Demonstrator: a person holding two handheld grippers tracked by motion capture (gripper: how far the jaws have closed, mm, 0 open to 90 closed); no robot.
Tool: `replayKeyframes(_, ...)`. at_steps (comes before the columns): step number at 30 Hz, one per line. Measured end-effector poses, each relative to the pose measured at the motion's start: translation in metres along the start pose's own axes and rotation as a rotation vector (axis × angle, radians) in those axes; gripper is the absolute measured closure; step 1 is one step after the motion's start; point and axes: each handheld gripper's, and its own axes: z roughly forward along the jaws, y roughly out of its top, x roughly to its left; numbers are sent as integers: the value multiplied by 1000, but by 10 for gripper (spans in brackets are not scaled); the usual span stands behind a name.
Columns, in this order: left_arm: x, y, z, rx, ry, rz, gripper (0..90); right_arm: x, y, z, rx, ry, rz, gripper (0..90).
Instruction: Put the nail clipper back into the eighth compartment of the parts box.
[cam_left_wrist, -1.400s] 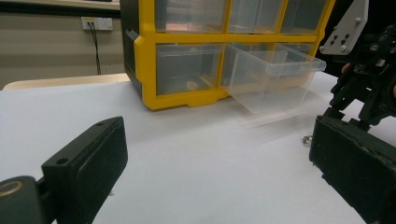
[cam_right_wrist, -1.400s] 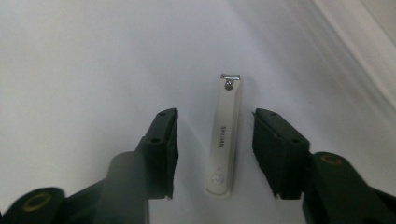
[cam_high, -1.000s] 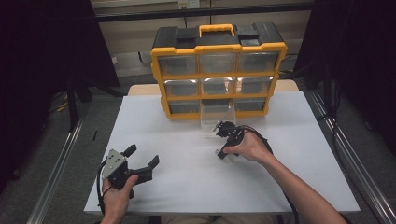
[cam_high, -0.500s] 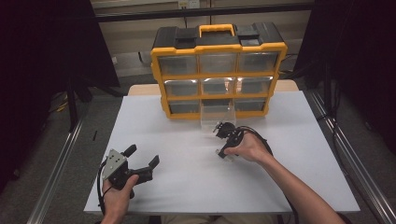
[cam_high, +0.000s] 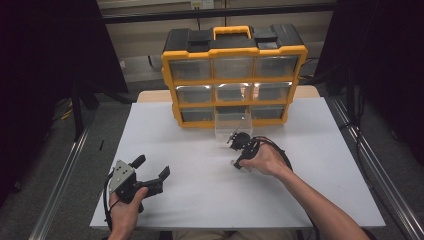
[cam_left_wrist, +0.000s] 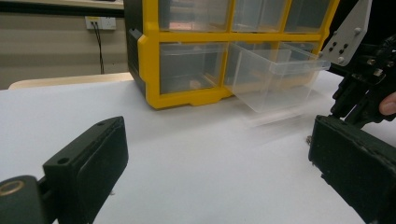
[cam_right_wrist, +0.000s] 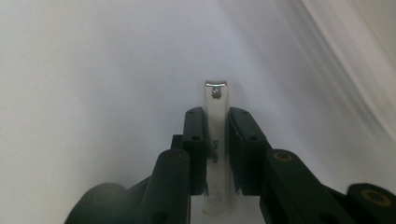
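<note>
A white table (cam_high: 210, 200) carries a yellow-and-black drawer organiser (cam_high: 233, 75) at its far edge, with one clear drawer (cam_high: 233, 125) pulled out of the bottom row in front of it. The left gripper (cam_high: 150, 167) rests near the table's near left corner, jaws spread wide and empty. The right gripper (cam_right_wrist: 216, 135), just before the drawer, is clamped on a silver nail clipper (cam_right_wrist: 215, 140) pointing down at the tabletop.
</note>
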Motion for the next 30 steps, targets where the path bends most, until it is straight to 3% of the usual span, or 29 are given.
replayKeyframes(9, 0, 0, 0, -1, -4, -2, 48, -4, -4, -4, -27, 16, -10, 778)
replayKeyframes(10, 0, 0, 0, -1, -1, -2, 48, -3, -4, -6, -36, 14, 10, 778)
replayKeyframes(16, 2, 0, -1, -10, 17, -12, 47, -2, -8, -15, -79, 28, 8, 778)
replayKeyframes(18, 2, 0, -2, -6, 19, -4, 47, -3, -10, -18, -98, 27, -5, 778)
replayKeyframes(21, 2, 0, -2, -8, 17, -4, 48, -2, -11, -25, -152, 49, 17, 778)
replayKeyframes(30, 0, 0, -1, -10, 17, -8, 48, -5, -18, -42, -229, 59, 11, 778)
